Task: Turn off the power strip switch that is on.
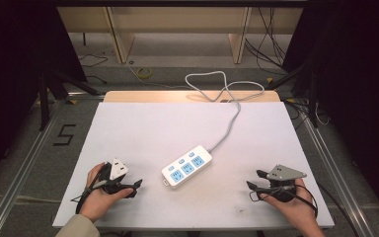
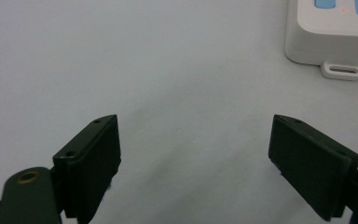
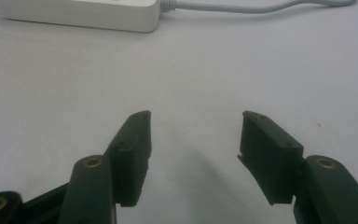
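White plastic power strip (image 1: 187,166) with blue sockets at centre of matte white table (image 1: 143,128); grey cord (image 1: 229,123) trails toward 1 o'clock. Left gripper (image 1: 137,186) at 8 o'clock, right gripper (image 1: 252,180) at 4 o'clock, both jaws spread, empty, bare surface around.

The power strip (image 1: 187,169) is lying at the table's (image 1: 128,128) middle, between the left gripper (image 1: 137,187) and right gripper (image 1: 253,180), its cord (image 1: 227,126) running back past the far edge
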Action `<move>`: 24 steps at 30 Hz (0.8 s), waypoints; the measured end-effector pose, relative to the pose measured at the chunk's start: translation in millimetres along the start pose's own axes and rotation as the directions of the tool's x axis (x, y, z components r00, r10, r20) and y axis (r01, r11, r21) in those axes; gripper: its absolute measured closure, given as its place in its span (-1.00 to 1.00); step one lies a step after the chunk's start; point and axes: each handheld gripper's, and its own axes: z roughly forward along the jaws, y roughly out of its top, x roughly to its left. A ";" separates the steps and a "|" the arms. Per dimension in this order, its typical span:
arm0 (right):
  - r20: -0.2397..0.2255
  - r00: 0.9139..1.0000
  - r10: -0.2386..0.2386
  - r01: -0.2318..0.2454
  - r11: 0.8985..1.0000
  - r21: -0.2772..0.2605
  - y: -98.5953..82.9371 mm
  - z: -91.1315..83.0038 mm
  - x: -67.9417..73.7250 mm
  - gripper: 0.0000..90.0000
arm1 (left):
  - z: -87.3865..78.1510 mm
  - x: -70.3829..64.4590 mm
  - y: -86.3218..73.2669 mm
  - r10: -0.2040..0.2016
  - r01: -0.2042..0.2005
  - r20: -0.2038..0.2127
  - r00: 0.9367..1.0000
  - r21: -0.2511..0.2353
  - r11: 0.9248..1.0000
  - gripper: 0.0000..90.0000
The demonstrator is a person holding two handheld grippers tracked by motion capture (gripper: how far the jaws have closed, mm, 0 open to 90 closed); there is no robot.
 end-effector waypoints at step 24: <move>-0.015 0.997 -0.077 0.077 0.996 0.055 9.0 -4.0 2.9 1.00 | 0.3 0.5 0.4 0.002 -0.002 -0.009 1.000 -0.001 1.000 -0.63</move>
